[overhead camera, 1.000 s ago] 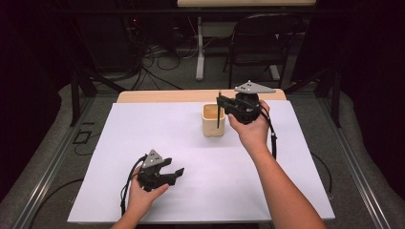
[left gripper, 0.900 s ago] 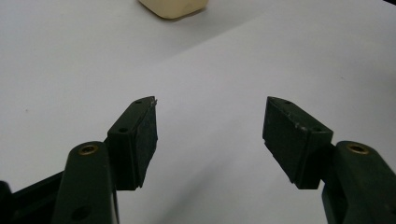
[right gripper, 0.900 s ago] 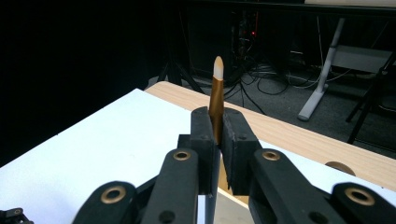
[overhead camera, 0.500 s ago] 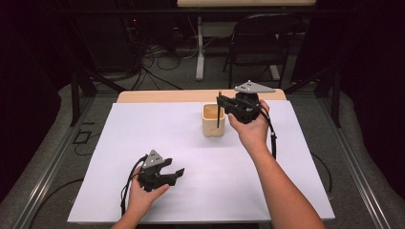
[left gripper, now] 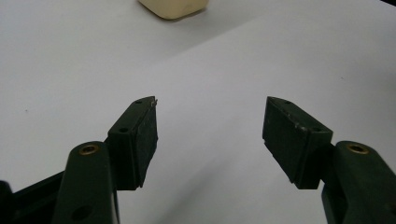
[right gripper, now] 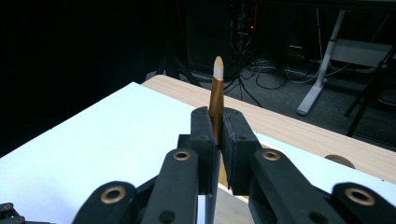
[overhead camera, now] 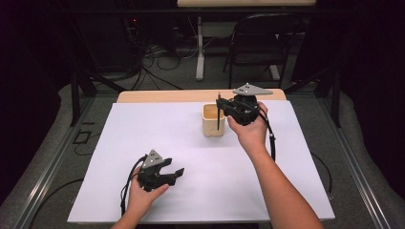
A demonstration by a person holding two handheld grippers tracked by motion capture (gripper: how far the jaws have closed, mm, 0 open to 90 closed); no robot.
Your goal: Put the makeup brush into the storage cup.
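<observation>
Pen (right gripper: 216,105) clamped upright in the right gripper (overhead camera: 224,109), over the cup (overhead camera: 213,121).

Item: slim pen, gold-brown barrel, pale rounded top, darker lower shaft; in the high view its lower end hangs at the cup's near rim, whether inside or just in front cannot be told. Right gripper: jaws closed narrow on the barrel, pads flat on both sides, pen vertical. Cup: cream, squarish, open-topped, standing on the white table (overhead camera: 143,133) near its far edge. Left gripper (overhead camera: 168,172): jaws spread wide, nothing between them, resting low on the table well apart from the cup. Handling note: likely step is lowering the pen into the cup; keep it plumb, centre the tip over the opening, release only once the tip is well below the rim, so the light cup is not tipped.
</observation>
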